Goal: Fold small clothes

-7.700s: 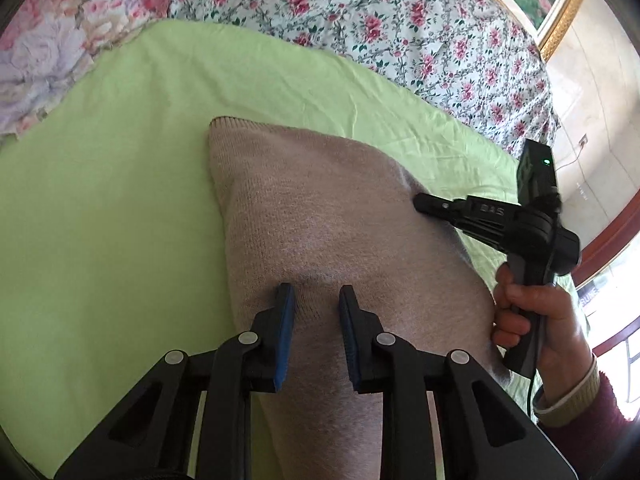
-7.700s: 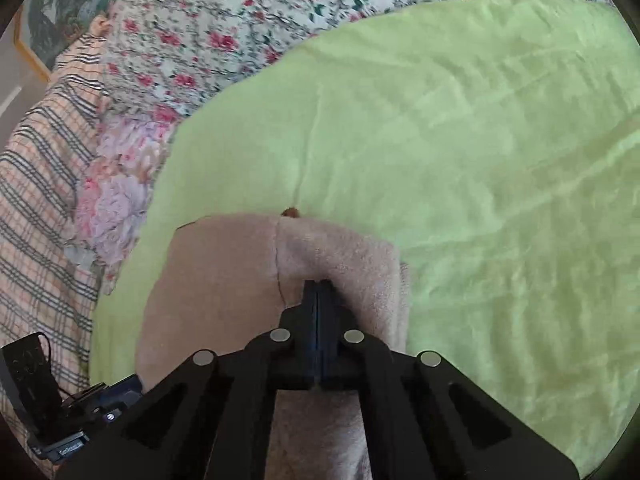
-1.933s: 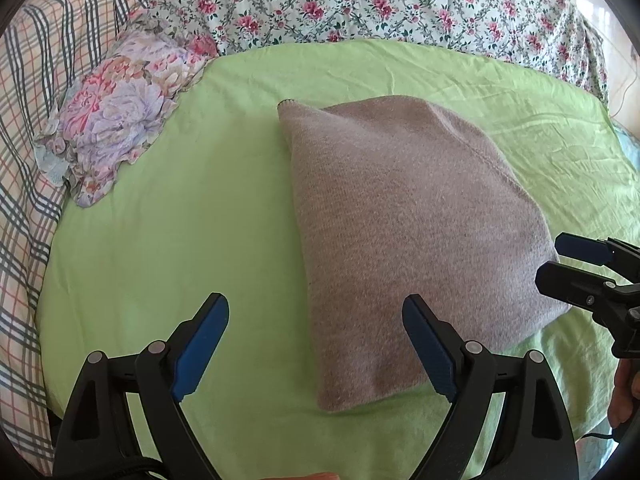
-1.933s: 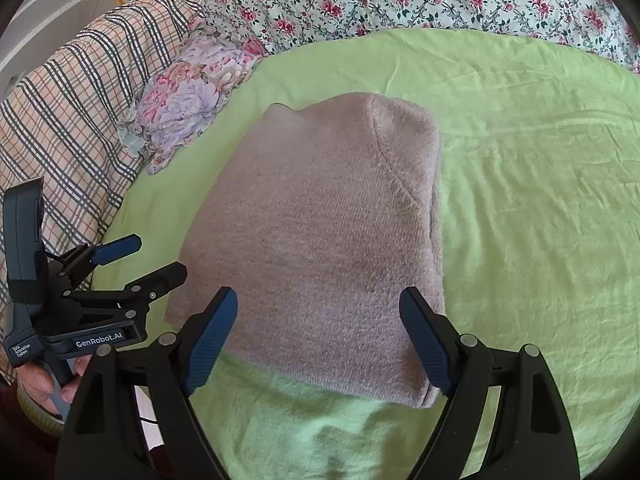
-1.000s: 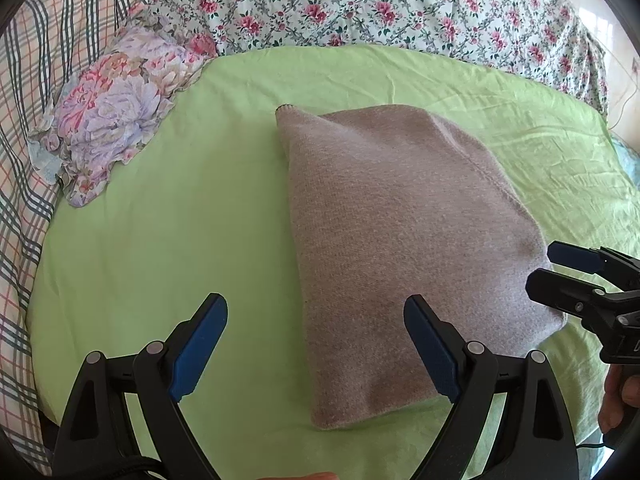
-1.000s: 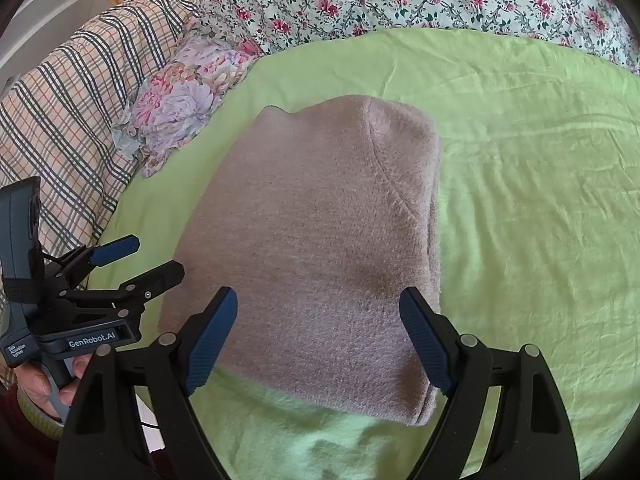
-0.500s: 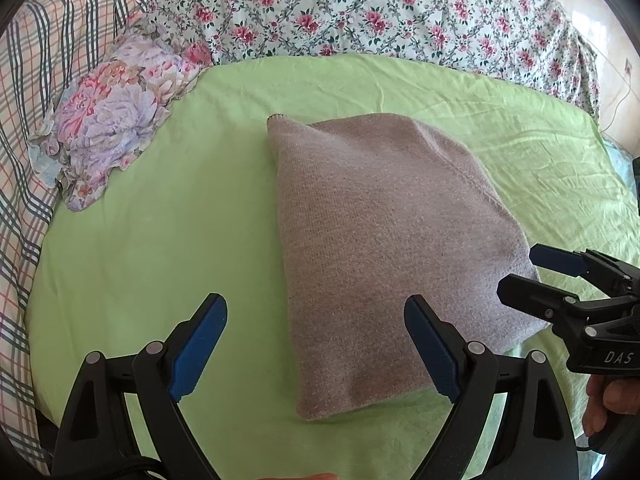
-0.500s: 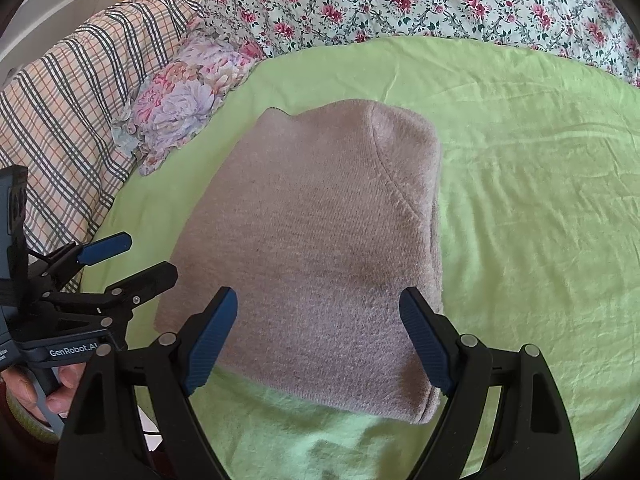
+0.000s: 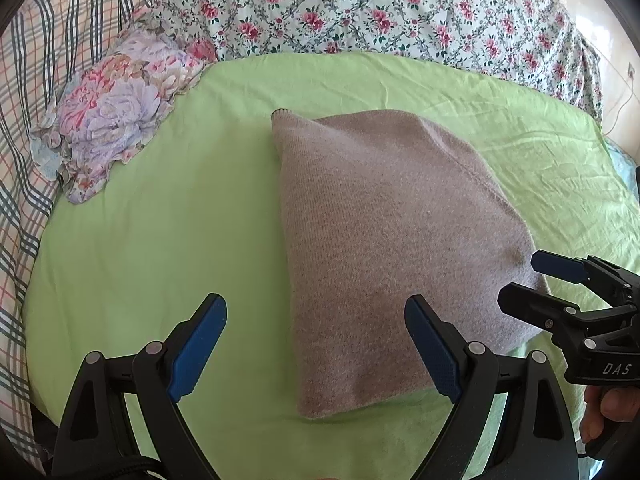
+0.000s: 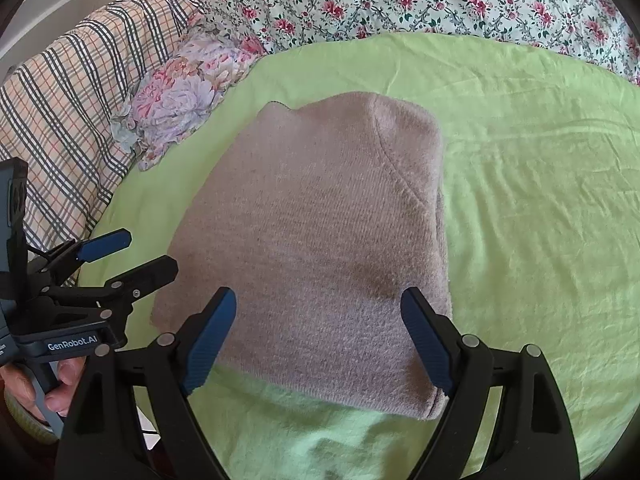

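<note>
A folded taupe knit garment (image 9: 384,248) lies flat on the green sheet (image 9: 160,220); it also shows in the right wrist view (image 10: 320,240). My left gripper (image 9: 316,320) is open and empty, held above the garment's near left edge. My right gripper (image 10: 318,316) is open and empty above the garment's near edge. The right gripper shows at the right of the left wrist view (image 9: 536,280), the left gripper at the left of the right wrist view (image 10: 132,256). Neither touches the garment.
A floral ruffled cloth (image 9: 116,112) lies at the sheet's far left, also in the right wrist view (image 10: 184,92). A rose-print bedspread (image 9: 380,12) covers the back. A plaid blanket (image 10: 68,92) lies at the left.
Both grippers let go of the garment and opened wide, then pulled back from it. In the last second the views shifted only slightly; the garment lies still.
</note>
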Motion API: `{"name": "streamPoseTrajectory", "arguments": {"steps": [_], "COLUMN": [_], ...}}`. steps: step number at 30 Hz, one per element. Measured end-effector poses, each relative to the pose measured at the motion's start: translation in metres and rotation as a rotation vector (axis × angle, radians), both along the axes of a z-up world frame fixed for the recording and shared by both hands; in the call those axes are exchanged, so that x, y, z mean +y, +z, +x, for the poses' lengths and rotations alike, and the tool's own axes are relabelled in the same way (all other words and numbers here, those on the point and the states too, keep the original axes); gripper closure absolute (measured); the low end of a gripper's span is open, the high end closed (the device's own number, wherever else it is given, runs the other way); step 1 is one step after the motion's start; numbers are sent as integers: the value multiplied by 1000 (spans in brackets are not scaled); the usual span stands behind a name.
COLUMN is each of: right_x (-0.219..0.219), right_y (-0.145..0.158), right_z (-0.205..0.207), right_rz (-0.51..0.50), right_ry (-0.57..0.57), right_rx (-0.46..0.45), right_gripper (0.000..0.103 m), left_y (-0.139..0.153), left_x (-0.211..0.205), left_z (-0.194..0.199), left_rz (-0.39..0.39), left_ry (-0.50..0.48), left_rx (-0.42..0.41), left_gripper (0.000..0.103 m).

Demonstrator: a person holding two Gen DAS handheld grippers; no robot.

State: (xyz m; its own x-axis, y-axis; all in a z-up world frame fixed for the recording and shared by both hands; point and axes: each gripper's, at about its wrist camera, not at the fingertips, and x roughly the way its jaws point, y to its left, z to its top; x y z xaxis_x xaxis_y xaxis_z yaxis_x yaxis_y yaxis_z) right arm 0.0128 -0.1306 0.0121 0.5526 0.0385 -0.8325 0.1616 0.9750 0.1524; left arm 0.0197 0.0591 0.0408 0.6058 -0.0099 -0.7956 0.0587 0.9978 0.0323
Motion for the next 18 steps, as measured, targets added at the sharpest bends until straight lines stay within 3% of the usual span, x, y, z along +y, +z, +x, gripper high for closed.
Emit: {"name": "streamPoseTrajectory", "arguments": {"steps": [18], "right_x": [8], "right_y": [4], "right_z": [-1], "right_rz": [-2], "right_ry": [-7], "right_rx": [-8], "right_gripper": [17], "left_y": [2], "left_x": [-1], "left_z": [-2], "left_rz": [-3], "left_ry": [0], "left_rx": [-7], "left_gripper": [12]}}
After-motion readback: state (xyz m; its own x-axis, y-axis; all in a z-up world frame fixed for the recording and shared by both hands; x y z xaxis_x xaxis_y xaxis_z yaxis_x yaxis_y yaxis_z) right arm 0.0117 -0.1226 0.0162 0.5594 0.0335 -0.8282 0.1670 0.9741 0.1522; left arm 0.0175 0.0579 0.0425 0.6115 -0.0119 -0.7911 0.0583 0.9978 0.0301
